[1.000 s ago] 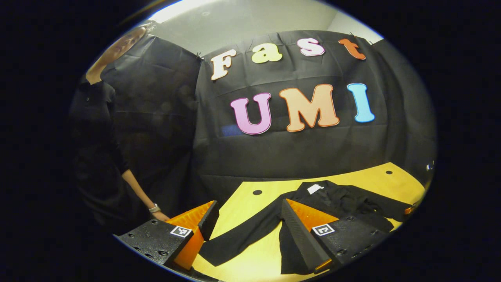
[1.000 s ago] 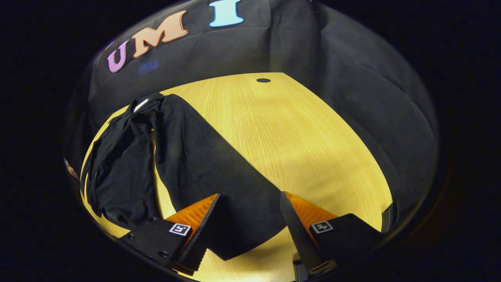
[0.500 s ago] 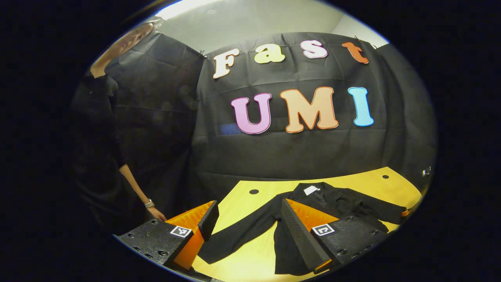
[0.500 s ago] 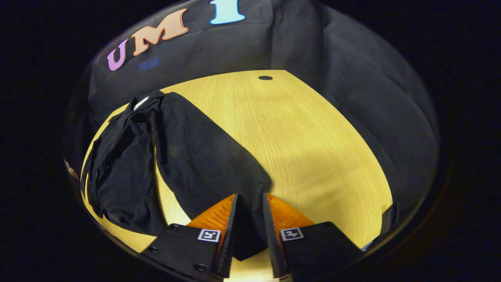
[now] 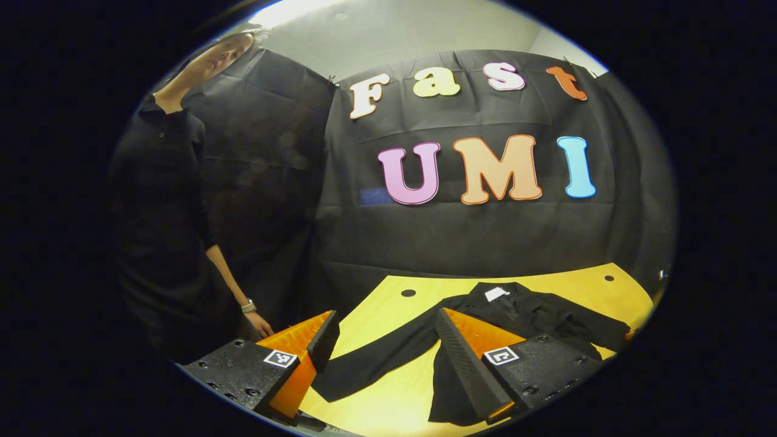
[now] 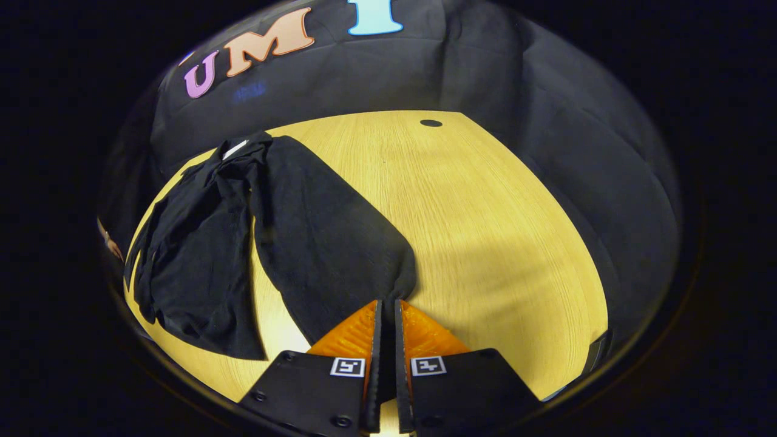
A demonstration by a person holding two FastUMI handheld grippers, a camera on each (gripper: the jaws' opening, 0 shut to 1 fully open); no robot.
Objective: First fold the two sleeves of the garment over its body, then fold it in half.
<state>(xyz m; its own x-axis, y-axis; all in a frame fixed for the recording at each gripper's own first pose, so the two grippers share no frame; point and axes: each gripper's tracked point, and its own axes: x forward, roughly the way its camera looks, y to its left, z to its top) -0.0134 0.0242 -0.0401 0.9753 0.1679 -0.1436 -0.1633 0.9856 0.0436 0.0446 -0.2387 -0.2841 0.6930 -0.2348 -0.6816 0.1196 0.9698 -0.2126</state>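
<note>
Fingers (image 6: 371,340) of the right gripper (image 6: 386,303) are clamped on the black fabric garment's sleeve (image 6: 328,237), spread over the yellow wooden table (image 6: 485,212); left gripper (image 5: 382,331) is held wide apart.

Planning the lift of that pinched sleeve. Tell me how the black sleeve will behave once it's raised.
Probably floppy: the sleeve lies flat and bunches where the right gripper pinches its end, so it should drape and trail. Likely light: the garment looks thin and wrinkles in soft folds. It may drag the body across the smooth wooden table.

Left view level, far; right view downward, close; shared garment (image 5: 522,315).
</note>
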